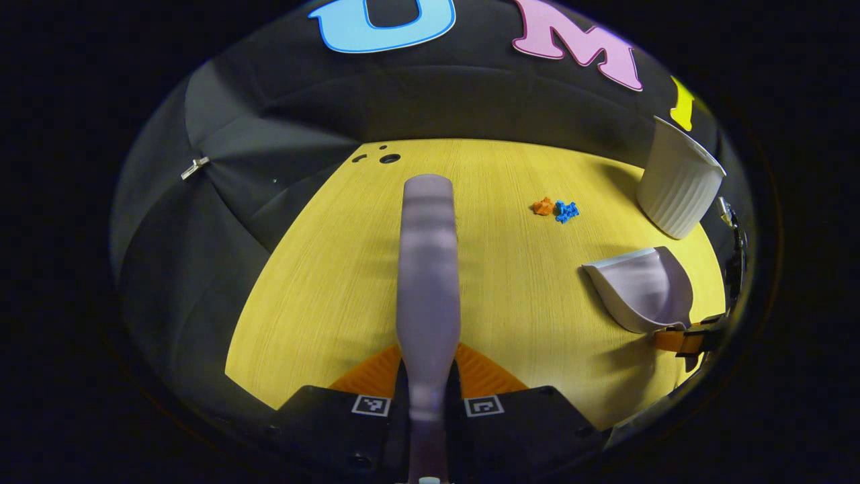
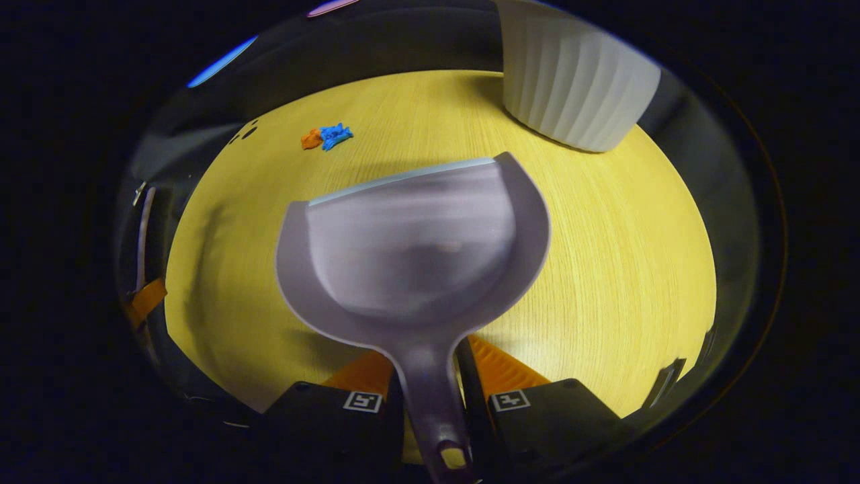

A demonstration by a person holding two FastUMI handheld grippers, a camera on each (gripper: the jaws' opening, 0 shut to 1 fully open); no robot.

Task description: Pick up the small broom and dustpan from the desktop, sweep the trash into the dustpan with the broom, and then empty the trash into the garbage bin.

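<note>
- Left gripper view: left gripper (image 1: 427, 393) is clamped on the pale lilac plastic broom (image 1: 428, 269), held above the yellow wood-grain desktop (image 1: 322, 282) and pointing forward.
- Right gripper (image 2: 430, 396) pinches the handle of the pale lilac plastic dustpan (image 2: 413, 249), scoop held level and off the surface, lip forward.
- Trash, small orange and blue crumpled scraps (image 2: 326, 136), lies well ahead; white ribbed garbage bin (image 2: 578, 87) stands beyond, to the right.
- Advice: set the dustpan lip flat just beside the scraps, then sweep towards it.
</note>
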